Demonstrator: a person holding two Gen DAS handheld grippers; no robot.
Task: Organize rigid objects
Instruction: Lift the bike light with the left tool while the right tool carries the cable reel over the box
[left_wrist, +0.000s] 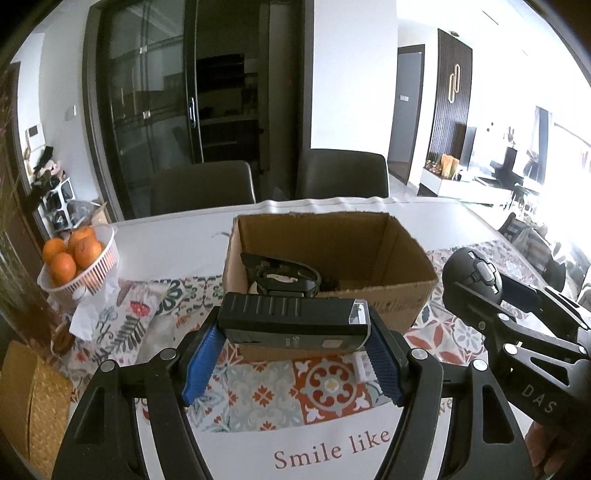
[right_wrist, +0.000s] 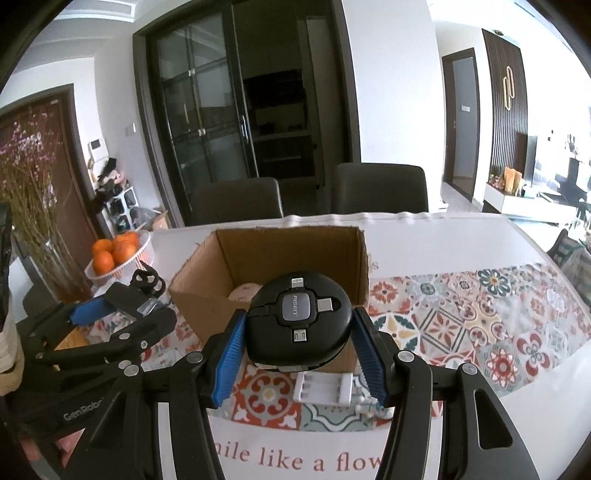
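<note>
Left gripper (left_wrist: 295, 350): fingers clamped on a black rectangular device (left_wrist: 295, 323), held above the table (left_wrist: 177, 240) before the cardboard box (left_wrist: 369, 258). Right gripper (right_wrist: 297, 354): fingers clamped on a round black cable reel (right_wrist: 299, 321). White battery holder (right_wrist: 325, 387): lies on table just before box.

Black skeletal frame of left hand-held gripper (left_wrist: 295, 354), ribbed blue pads (left_wrist: 201, 360), round silver screws at the pivots, same black-and-blue right hand-held gripper (right_wrist: 299, 345), white "DAS" and "GenRobo" lettering on side arms
</note>
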